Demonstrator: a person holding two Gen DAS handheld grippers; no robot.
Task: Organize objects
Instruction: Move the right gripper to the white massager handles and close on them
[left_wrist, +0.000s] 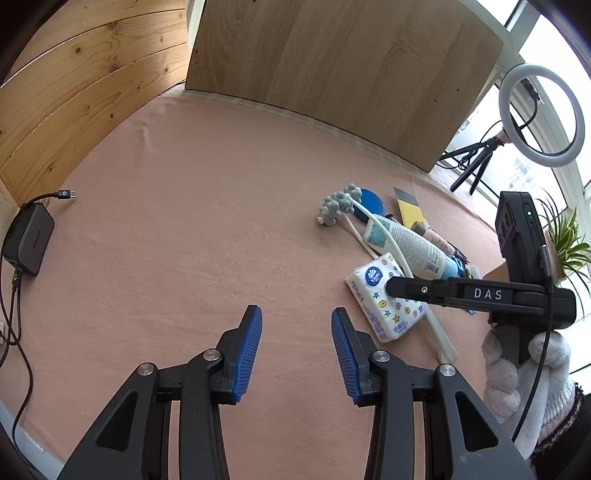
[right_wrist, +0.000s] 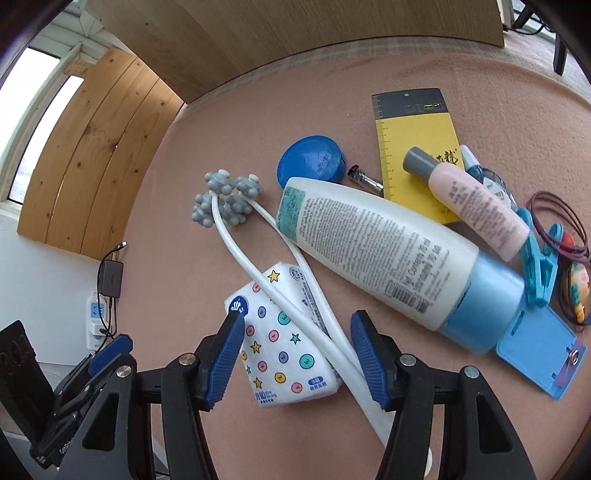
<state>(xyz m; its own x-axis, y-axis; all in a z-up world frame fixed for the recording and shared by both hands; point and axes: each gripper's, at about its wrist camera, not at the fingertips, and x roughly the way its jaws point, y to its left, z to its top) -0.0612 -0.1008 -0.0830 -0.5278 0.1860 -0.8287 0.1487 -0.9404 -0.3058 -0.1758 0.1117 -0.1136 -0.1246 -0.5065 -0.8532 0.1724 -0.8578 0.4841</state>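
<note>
A pile of small objects lies on the pink table. A white tissue pack (right_wrist: 284, 347) with coloured dots sits between the open fingers of my right gripper (right_wrist: 299, 343), with a white roller massager (right_wrist: 280, 291) with grey knobs across it. Beside them lie a large white lotion tube (right_wrist: 373, 251) with a blue cap, a small pink bottle (right_wrist: 476, 199), a blue round lid (right_wrist: 310, 158) and a yellow ruler card (right_wrist: 417, 147). My left gripper (left_wrist: 296, 325) is open and empty over bare cloth, left of the tissue pack (left_wrist: 388, 299). The right gripper (left_wrist: 391, 286) shows over the pack in the left wrist view.
A blue card holder (right_wrist: 539, 354), blue clip (right_wrist: 535, 266) and hair ties (right_wrist: 561, 221) lie at the right. A black charger (left_wrist: 29, 236) with cable sits far left. Wooden boards (left_wrist: 332, 66) stand behind the table. A ring light (left_wrist: 539, 114) and plant (left_wrist: 565, 236) stand at the right.
</note>
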